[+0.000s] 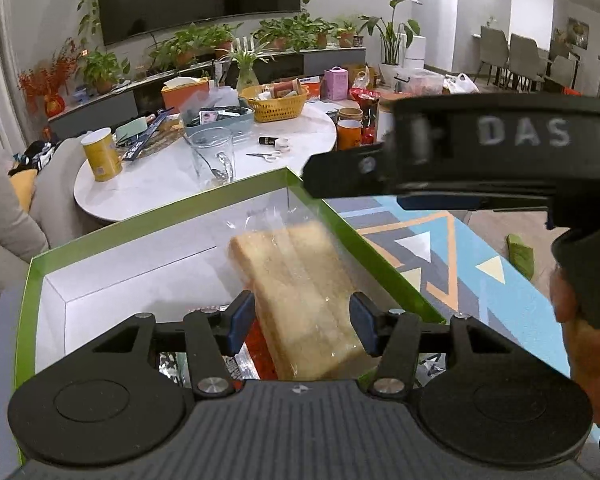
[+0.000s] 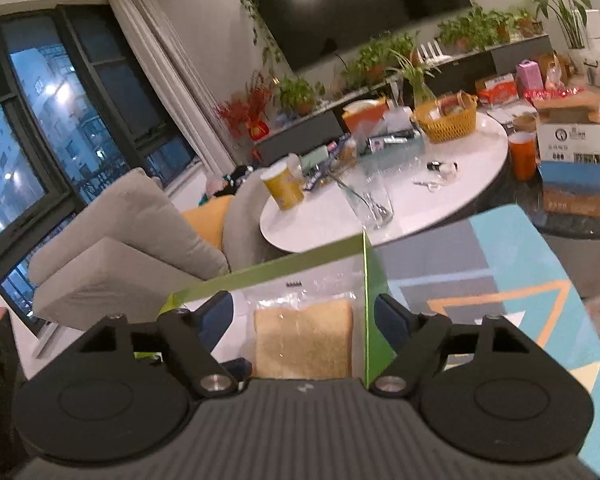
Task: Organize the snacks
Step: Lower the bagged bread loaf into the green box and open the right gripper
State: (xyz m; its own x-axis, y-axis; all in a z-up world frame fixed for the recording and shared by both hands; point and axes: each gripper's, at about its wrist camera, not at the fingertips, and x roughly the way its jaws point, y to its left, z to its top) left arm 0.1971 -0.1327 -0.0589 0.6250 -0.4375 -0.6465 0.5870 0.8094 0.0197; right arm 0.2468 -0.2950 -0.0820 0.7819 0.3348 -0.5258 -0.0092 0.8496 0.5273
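Note:
A bag of sliced bread (image 1: 300, 296) in clear plastic lies in a green-edged box (image 1: 160, 216) with a white inside. My left gripper (image 1: 302, 322) is open around the near end of the bread; whether its pads (image 1: 240, 320) touch the bag I cannot tell. A red and silver snack packet (image 1: 252, 356) lies under the gripper. My right gripper (image 2: 306, 320) is open above the box's right wall (image 2: 370, 312), with the bread (image 2: 304, 340) between its fingers. The right gripper's body also shows in the left wrist view (image 1: 480, 160), over the box's far right corner.
The box sits on a patterned blue, grey and orange surface (image 1: 460, 264). Beyond stands a round white table (image 1: 172, 176) with a glass jug (image 1: 214, 156), a yellow can (image 1: 100, 154), a yellow basket (image 1: 276, 104) and scissors. A grey sofa (image 2: 132, 248) is on the left.

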